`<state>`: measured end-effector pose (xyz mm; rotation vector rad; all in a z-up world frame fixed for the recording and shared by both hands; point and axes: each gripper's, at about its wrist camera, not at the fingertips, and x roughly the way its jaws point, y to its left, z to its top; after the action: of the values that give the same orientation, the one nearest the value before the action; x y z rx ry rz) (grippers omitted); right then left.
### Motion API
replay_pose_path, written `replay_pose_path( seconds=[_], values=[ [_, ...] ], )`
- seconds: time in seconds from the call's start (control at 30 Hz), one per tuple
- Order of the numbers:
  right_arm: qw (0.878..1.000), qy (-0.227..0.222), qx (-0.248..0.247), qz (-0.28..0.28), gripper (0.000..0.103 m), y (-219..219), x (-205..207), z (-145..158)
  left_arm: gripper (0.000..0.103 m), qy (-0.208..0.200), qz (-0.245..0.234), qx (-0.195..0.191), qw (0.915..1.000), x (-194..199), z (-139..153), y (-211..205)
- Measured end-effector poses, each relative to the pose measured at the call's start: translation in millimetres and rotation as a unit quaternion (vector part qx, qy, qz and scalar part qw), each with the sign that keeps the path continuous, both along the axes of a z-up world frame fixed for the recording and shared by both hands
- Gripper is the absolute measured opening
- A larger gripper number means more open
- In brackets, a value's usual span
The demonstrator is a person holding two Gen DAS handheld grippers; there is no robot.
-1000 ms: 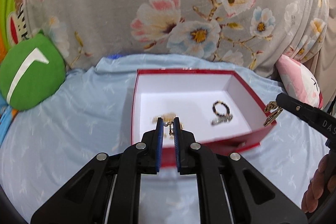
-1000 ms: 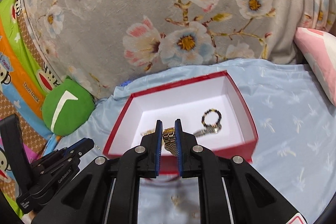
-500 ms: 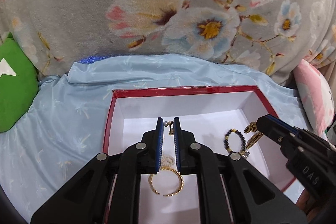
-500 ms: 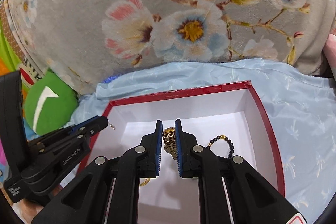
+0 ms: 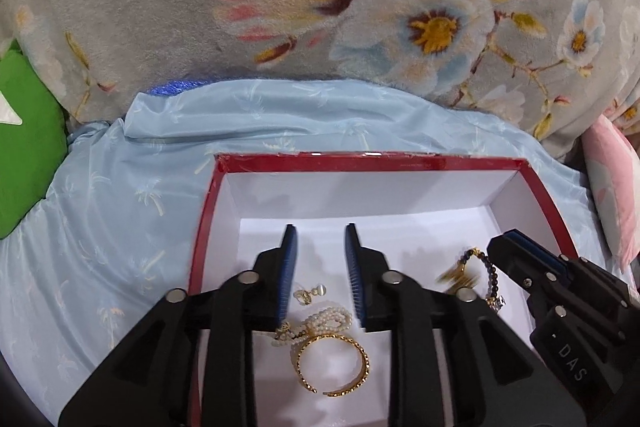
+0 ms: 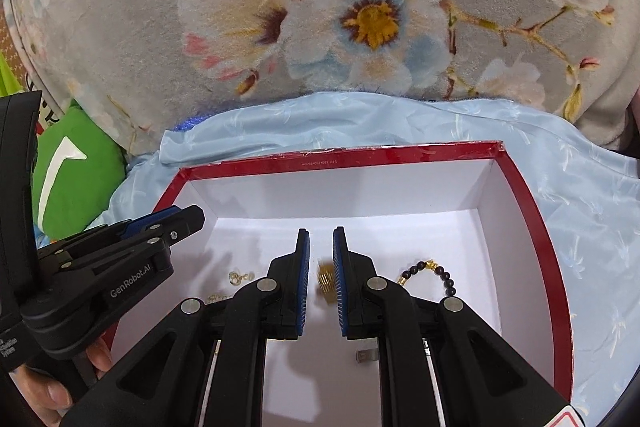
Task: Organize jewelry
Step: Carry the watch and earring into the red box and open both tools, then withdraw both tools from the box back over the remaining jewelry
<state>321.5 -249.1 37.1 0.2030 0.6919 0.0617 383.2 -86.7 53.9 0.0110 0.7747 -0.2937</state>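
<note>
A red box with a white inside lies on a blue sheet. My left gripper hangs over its left half, jaws opening, nothing between the pads. A small earring lies on the floor under it, beside a pearl bow and a gold bangle. My right gripper is shut on a blurred gold chain piece over the box's middle. A black bead bracelet lies to its right. The left gripper also reaches in from the left in the right wrist view.
A grey floral blanket rises behind the box. A green cushion sits at the left, a pink one at the right. The blue sheet surrounds the box. A hand holds the left gripper.
Both grippers came forward and down over the box. The left jaws opened and the earring they held now lies on the box floor. The right still holds the gold piece.
</note>
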Motion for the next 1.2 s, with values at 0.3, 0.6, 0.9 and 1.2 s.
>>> replay_pose_path(
  seconds=[0.3,0.6,0.9,1.2],
  values=[
    [1.000,-0.014,-0.004,-0.005,0.011,-4.1,-14.6,10.0,0.035,-0.031,0.007,0.014,0.9994,-17.3,12.1,4.8],
    [0.997,-0.076,0.006,0.000,0.013,-6.1,-111.8,42.1,0.035,-0.078,0.019,0.002,0.9968,-93.2,39.2,46.4],
    [0.996,-0.083,0.003,-0.010,0.013,-2.4,-237.4,28.2,0.037,-0.053,0.019,-0.002,0.9984,-191.4,15.7,85.3],
    [0.999,-0.018,0.020,-0.018,0.013,3.5,-315.7,-27.4,0.044,0.027,-0.014,-0.032,0.9990,-265.8,-33.1,85.5]
  ],
)
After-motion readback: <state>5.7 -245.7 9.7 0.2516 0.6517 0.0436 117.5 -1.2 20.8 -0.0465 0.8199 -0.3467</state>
